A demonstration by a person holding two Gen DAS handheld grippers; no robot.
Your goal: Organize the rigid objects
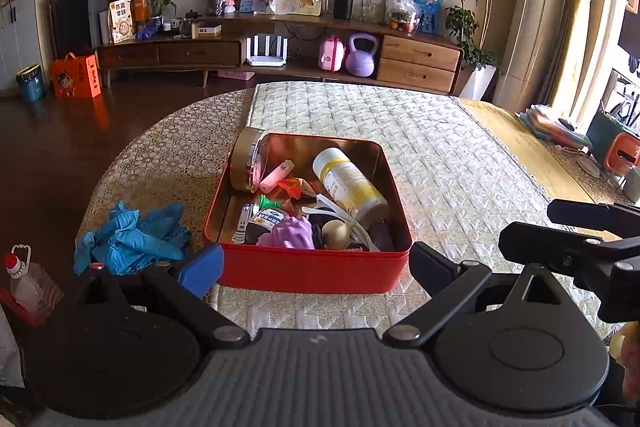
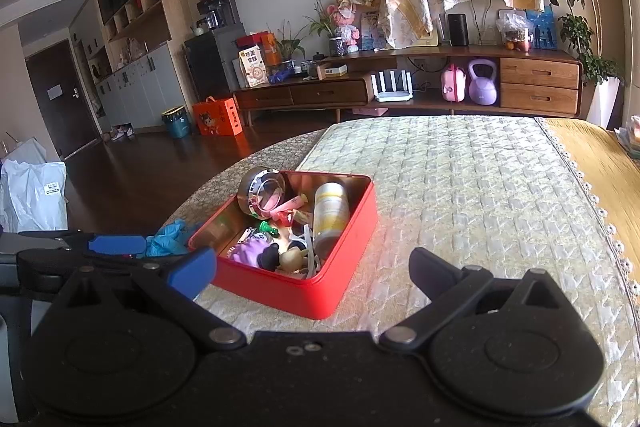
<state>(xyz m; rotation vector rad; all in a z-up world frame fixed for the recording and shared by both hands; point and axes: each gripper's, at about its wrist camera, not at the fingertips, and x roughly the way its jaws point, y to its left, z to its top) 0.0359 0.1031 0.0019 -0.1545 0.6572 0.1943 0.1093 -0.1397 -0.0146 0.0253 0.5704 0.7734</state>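
Observation:
A red tin box [image 1: 312, 271] sits on the quilted table cover, also in the right wrist view [image 2: 296, 295]. It holds a white and yellow bottle [image 1: 350, 183], a round metal jar [image 1: 248, 159] on its side, a purple toy [image 1: 288, 233], a pink tube [image 1: 276, 173] and several small items. My left gripper [image 1: 316, 263] is open and empty, just in front of the box. My right gripper [image 2: 312, 273] is open and empty, in front of the box's right near corner. The right gripper also shows in the left wrist view [image 1: 568, 231] at the right edge.
Crumpled blue gloves [image 1: 128, 239] lie left of the box. A plastic bottle [image 1: 24, 279] stands at the far left edge. The quilted cover [image 2: 480, 195] stretches right and behind the box. A wooden sideboard [image 1: 280, 47] is across the floor.

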